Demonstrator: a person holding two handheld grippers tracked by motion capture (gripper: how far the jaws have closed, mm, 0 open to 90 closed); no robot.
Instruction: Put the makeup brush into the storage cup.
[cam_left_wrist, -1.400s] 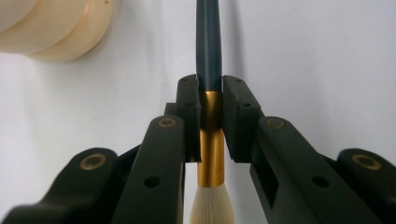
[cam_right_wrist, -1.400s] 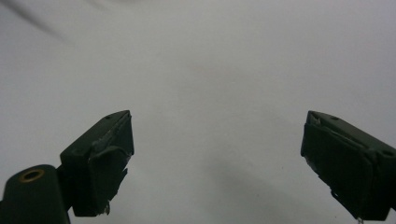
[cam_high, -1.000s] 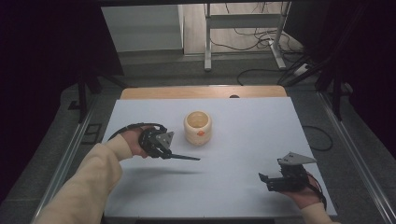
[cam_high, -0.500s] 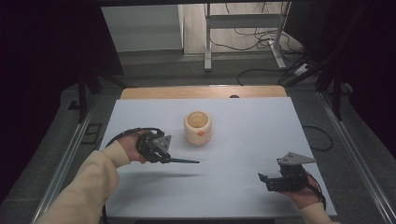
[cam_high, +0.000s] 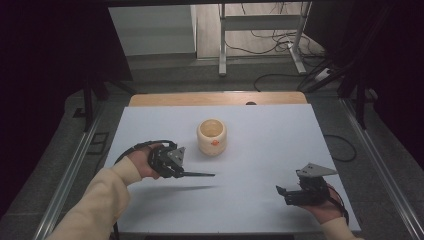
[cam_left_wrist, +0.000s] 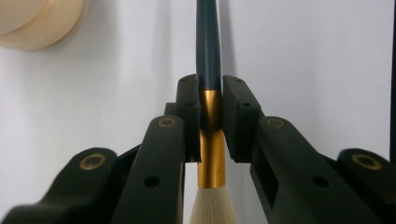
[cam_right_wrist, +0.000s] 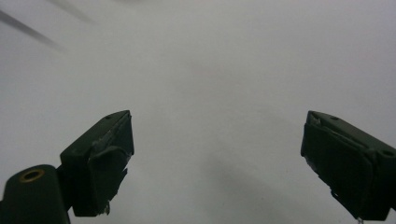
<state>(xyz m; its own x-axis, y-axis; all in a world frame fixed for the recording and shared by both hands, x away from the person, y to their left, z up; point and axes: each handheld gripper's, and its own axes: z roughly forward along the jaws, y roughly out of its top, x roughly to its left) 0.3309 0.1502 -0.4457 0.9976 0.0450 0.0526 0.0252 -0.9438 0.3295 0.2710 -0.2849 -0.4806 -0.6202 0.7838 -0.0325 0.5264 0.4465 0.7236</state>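
While the left gripper is clamping the brush by its gold ferrule, it is drifting slightly down the white table, away from the cream pot. The brush is hanging level above the surface, seemingly being lined up for the pot, and the right gripper is resting wide open, holding nothing.

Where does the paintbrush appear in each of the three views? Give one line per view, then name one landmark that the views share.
High view: the paintbrush lies level left of centre, held by the left gripper, handle pointing right.
Left gripper view: centre, its gold ferrule clamped between the fingers, bristles nearest the camera, dark handle running up.
Right gripper view: I cannot make it out; a blurred dark streak at top left might be it.
Shared landmark: the white table.
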